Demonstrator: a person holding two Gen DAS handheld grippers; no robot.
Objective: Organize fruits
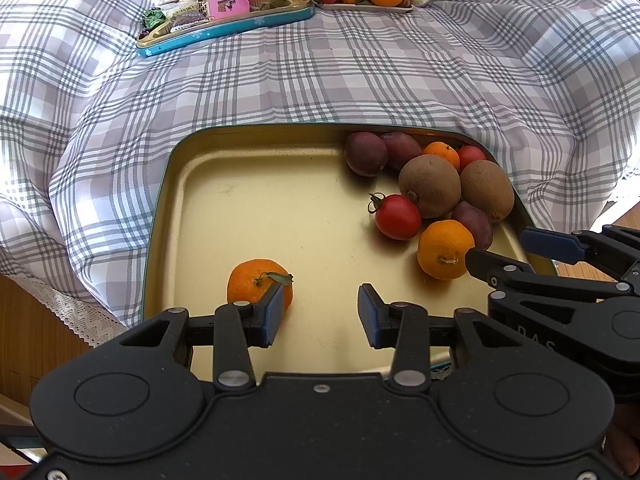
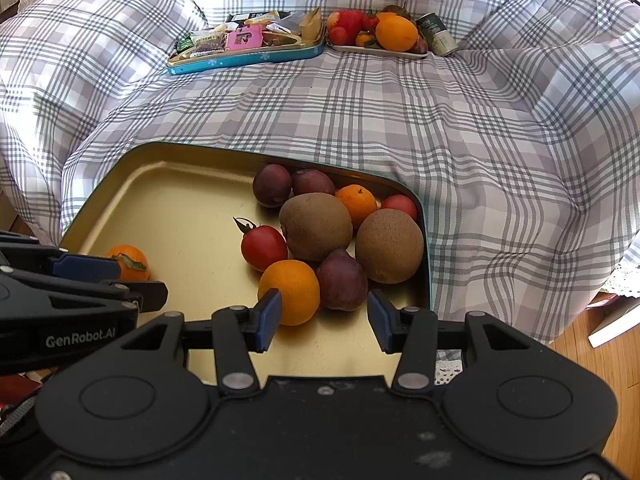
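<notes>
Left wrist: leafy mandarin (image 1: 256, 284) beside open left claw (image 1: 320, 316).

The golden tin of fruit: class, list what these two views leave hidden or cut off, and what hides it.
- Golden tin: near rim hidden in both views by the gripper bodies.
- Leafy mandarin: left wrist view, lower right side behind the left gripper pad; right wrist view, partly behind that gripper.
- Third purple fruit: left wrist view, mostly behind a kiwi and an orange.
</notes>
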